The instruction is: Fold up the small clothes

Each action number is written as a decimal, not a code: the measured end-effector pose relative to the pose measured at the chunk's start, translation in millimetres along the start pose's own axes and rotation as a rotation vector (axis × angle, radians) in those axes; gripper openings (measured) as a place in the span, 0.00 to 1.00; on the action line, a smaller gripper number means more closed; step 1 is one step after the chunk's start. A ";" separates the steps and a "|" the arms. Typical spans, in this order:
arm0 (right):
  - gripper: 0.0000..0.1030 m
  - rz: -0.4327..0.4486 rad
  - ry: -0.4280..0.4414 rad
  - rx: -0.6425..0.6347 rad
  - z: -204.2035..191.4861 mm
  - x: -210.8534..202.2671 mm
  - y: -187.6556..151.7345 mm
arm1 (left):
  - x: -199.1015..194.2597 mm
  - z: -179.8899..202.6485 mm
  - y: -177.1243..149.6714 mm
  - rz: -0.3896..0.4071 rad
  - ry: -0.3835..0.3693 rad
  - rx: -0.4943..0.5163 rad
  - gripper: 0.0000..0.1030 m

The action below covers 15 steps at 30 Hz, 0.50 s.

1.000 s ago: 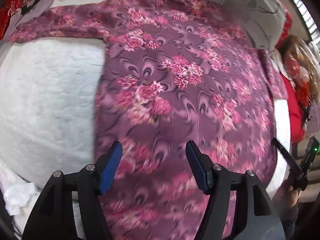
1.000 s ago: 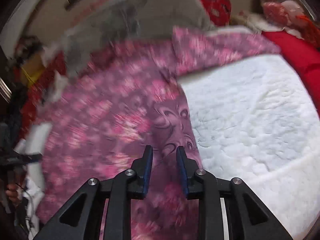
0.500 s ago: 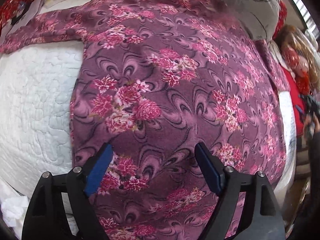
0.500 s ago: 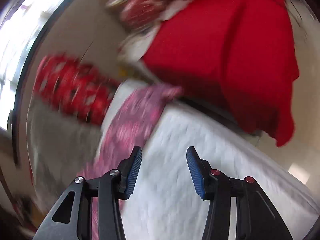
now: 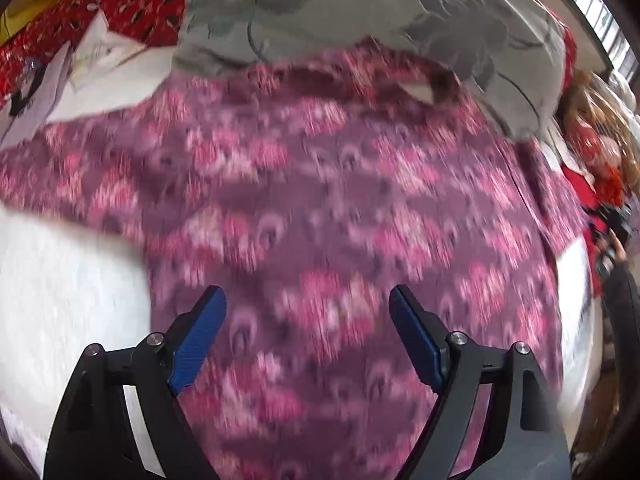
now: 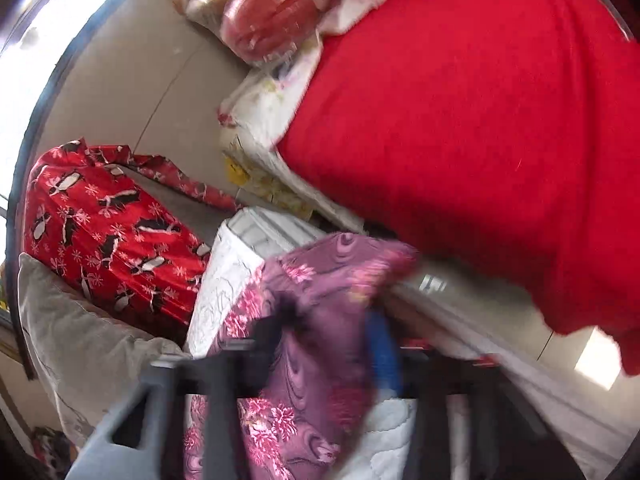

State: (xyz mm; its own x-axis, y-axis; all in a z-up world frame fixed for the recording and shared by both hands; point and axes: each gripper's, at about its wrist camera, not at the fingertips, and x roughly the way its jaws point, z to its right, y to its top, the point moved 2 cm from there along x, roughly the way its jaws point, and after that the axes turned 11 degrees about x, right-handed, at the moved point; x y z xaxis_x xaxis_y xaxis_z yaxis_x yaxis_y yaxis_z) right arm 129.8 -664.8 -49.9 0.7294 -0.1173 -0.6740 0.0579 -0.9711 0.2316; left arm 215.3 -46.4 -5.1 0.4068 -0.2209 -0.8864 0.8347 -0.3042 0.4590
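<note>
Basically soft, limp floral top: left gripper gapes empty above it; right gripper blurred around sleeve, clamp unclear. Pinch at seams.

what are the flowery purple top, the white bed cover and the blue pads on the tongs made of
Flowery purple top: looks like soft, matte printed knit; it drapes limply over the bed edge, though blur hides the weave. White bed cover: quilted fabric, going by its stitched, puffy pattern. Blue pads on the left tongs: probably ribbed rubber or plastic, with fine grooves.
</note>
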 end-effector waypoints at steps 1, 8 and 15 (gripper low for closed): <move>0.10 0.015 0.014 -0.013 -0.9 -8.6 1.8 | 2.2 -2.0 4.8 0.009 0.002 -0.002 0.81; 0.08 0.195 -0.058 -0.135 -19.9 -70.6 13.7 | 36.2 -22.8 11.6 -0.036 -0.057 -0.149 0.81; 0.08 0.153 0.031 -0.238 -64.9 -101.5 -27.5 | 38.1 -26.4 3.2 -0.030 -0.086 -0.145 0.81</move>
State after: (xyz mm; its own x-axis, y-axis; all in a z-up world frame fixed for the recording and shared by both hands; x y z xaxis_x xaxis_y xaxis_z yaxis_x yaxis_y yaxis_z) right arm 98.4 -612.7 57.6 0.7620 -0.2487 -0.5980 0.1012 -0.8662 0.4893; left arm 243.3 -31.4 -39.0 0.3526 -0.2944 -0.8883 0.8935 -0.1761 0.4131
